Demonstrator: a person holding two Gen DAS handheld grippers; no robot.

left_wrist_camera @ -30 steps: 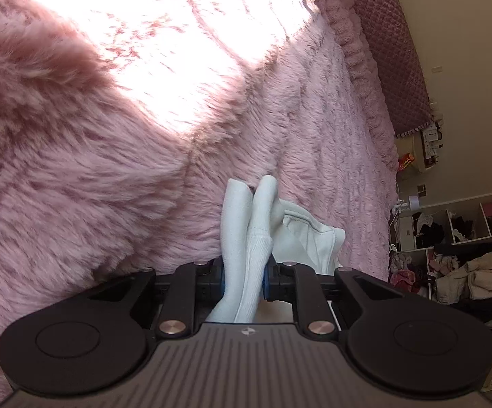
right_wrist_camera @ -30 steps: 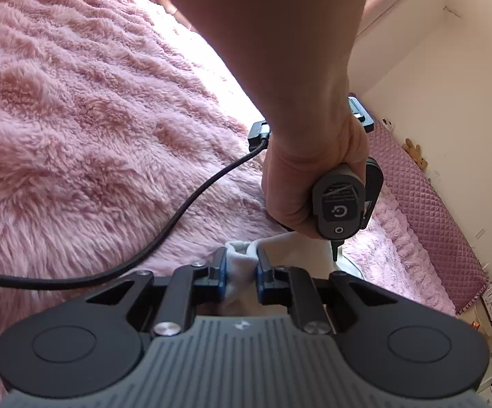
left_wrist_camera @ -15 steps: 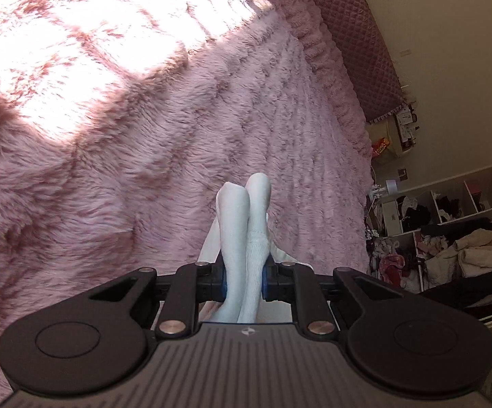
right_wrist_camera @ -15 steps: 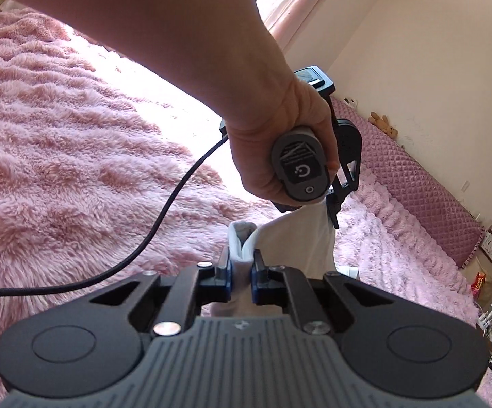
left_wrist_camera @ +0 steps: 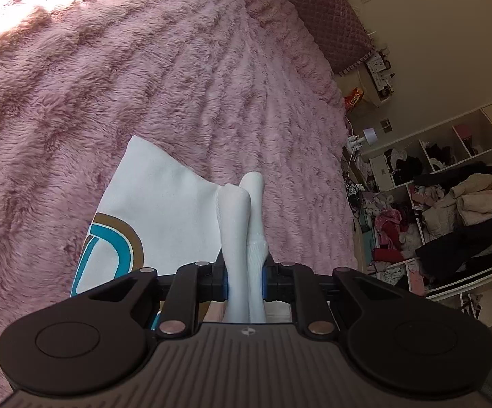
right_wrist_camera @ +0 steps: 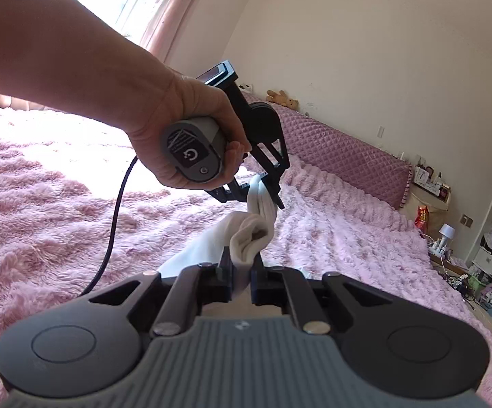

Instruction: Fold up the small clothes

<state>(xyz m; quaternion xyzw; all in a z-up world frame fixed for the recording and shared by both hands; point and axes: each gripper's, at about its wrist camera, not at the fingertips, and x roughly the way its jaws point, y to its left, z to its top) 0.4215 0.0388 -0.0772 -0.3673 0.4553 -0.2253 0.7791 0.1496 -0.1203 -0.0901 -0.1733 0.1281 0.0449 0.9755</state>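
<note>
A small white garment with a teal and brown print hangs above the pink fluffy bedspread. My left gripper is shut on a bunched white fold of it that sticks up between the fingers. My right gripper is shut on another bunched fold of the same white garment. In the right wrist view the left gripper, held in a hand, pinches the cloth just beyond mine, and the garment hangs between the two.
A quilted mauve headboard runs along the far bed edge. Open shelves full of clothes stand past the bed. A black cable trails from the left gripper over the bedspread. A window with pink curtains is at the back.
Both grippers have risen off the bedspread with the garment. It has unfurled, so its printed front now shows in the left wrist view. The two grippers stay close together.
</note>
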